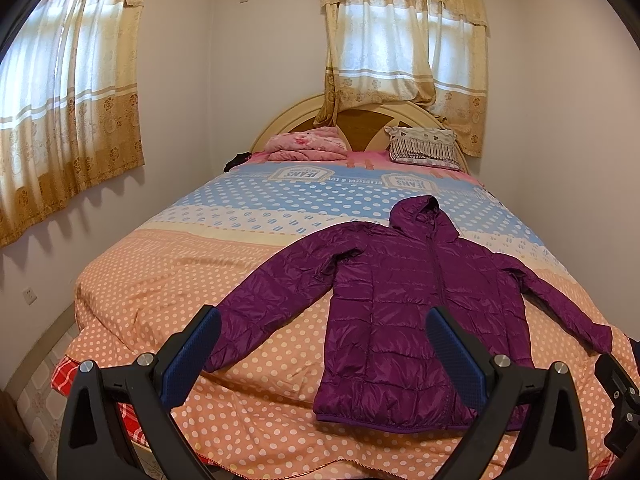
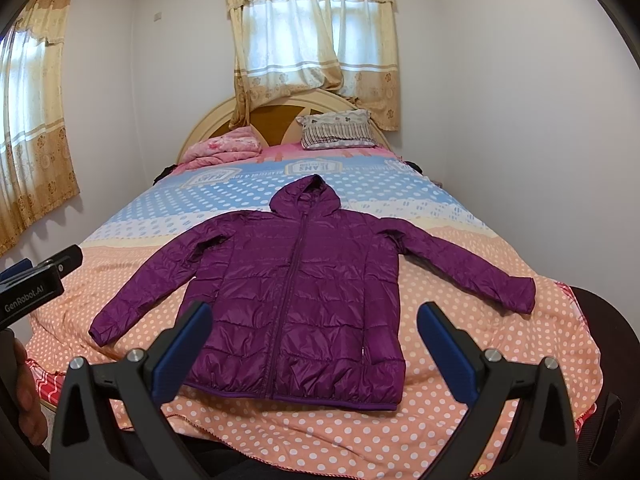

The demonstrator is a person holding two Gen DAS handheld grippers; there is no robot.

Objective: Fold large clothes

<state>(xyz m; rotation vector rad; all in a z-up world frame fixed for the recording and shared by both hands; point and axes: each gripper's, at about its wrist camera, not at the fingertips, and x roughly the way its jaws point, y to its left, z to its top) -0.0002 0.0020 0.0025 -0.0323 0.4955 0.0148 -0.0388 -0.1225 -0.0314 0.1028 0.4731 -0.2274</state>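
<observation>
Bright, even daylight through curtains (image 1: 404, 44); soft shadows under them; sharp focus; fisheye bending, black vignette corners.

A purple quilted hooded jacket (image 1: 404, 300) lies flat and zipped on a bed with a polka-dot cover of orange, white and blue bands (image 1: 168, 280), sleeves spread out to both sides. The left gripper (image 1: 324, 344) hovers above the bed's near edge, its blue-padded jaws wide apart with nothing between them. A folded pink blanket (image 1: 306, 144) and a striped pillow (image 1: 424, 148) rest by the arched wooden headboard (image 1: 360, 114)
</observation>
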